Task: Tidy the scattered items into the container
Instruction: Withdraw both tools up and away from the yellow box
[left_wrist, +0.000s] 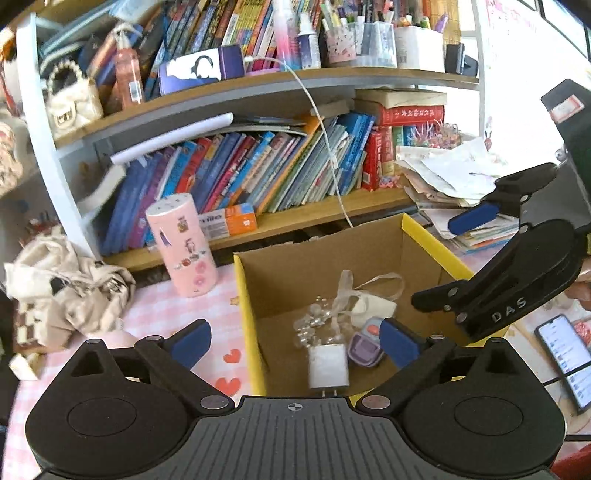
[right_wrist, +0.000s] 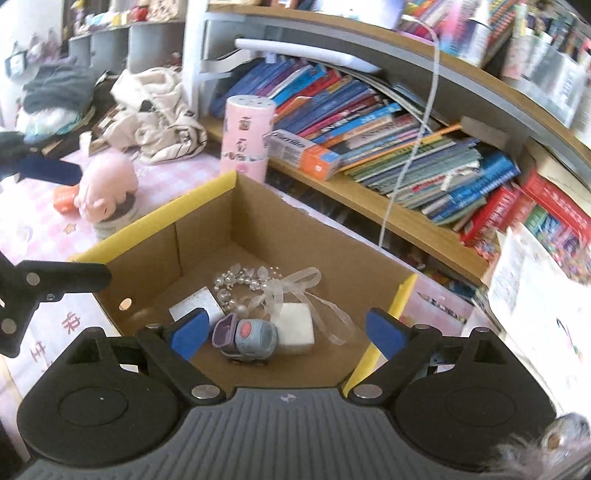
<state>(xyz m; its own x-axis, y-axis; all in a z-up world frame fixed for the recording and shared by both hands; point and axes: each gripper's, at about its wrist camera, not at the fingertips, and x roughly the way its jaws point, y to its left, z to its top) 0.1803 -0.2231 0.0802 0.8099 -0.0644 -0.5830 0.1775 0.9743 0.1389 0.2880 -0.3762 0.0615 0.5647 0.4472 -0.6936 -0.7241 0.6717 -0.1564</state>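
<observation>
A cardboard box with yellow rim (left_wrist: 248, 295) (right_wrist: 155, 216) stands on the pink checked table. Inside lie a white charger plug (left_wrist: 328, 366) (right_wrist: 194, 303), a purple and grey toy (left_wrist: 364, 347) (right_wrist: 245, 338), a bead string (left_wrist: 314, 321) (right_wrist: 236, 282) and a white pouch with ribbon (left_wrist: 369, 302) (right_wrist: 295, 325). My left gripper (left_wrist: 295, 343) is open and empty above the box's near left edge. My right gripper (right_wrist: 288, 332) is open and empty over the box; it also shows in the left wrist view (left_wrist: 461, 251).
A pink canister (left_wrist: 183, 245) (right_wrist: 245, 138) stands behind the box by full bookshelves (left_wrist: 258, 173). A pink plush (right_wrist: 107, 188) on a tin and an orange item (right_wrist: 66, 197) lie left. A cloth bag (left_wrist: 70, 291), paper stack (left_wrist: 454, 177), phone (left_wrist: 563, 354) and white cable (left_wrist: 332, 155) are nearby.
</observation>
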